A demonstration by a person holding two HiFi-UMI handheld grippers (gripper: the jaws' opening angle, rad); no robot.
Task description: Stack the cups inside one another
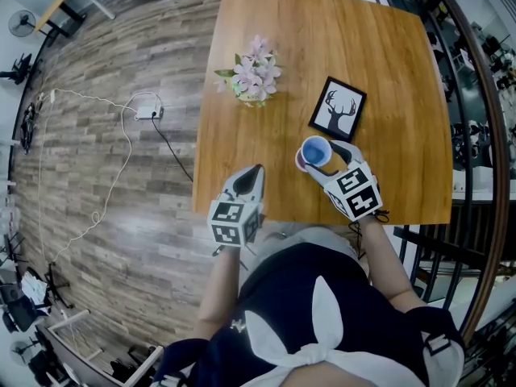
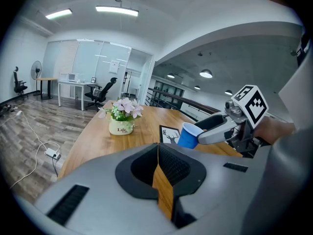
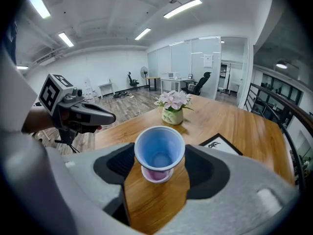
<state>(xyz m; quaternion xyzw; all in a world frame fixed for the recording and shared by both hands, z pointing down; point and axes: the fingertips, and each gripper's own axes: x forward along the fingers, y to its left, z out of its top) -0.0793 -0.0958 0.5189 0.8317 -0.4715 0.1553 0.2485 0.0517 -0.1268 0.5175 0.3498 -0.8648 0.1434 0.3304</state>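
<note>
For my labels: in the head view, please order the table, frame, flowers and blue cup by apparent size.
1. table
2. frame and flowers: about alike, not ranked
3. blue cup

Blue cup [image 3: 159,148], pink cup [image 3: 156,175], orange wood-grain table [image 1: 395,71].
Flowers [image 1: 258,67] pink, pot [image 2: 121,127] cream; picture [image 1: 337,109] black-framed, black deer on white; floor [image 1: 121,200] grey-brown planks; left gripper [image 1: 258,170], right gripper [image 1: 326,164] grey, black-white marker squares.
</note>
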